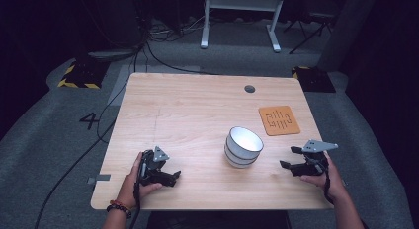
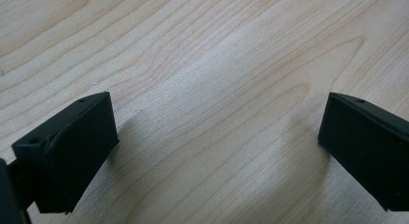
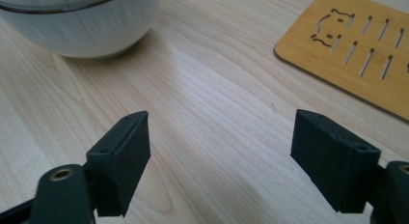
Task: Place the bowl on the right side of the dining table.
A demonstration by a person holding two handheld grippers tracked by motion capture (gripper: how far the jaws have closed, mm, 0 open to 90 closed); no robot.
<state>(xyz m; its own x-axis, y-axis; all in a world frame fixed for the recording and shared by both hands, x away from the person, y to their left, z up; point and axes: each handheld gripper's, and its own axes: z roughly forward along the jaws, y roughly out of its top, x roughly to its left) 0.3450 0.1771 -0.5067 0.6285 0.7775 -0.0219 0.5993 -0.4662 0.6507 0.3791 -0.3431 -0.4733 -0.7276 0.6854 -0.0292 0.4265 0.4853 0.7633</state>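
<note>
L gripper (image 1: 174,176) and R gripper (image 1: 288,157) rest near front edge of light wooden table (image 1: 197,110), jaws wide, empty. Stacked white ceramic bowls (image 1: 243,147) sit betw. them; slotted orange square mat (image 1: 279,120) near right edge.

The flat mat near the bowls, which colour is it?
Orange mat, with slot cut-outs; clearest in the right gripper view.

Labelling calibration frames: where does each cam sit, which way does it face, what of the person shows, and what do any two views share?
High view: above the person's side, facing forward and down on the table; both forearms, left gripper and right gripper.
Left gripper view: on left gripper, facing bare wood, jaws apart.
Right gripper view: on right gripper, jaws apart.
Shared by high and right gripper views: stacked bowls, orange mat.
</note>
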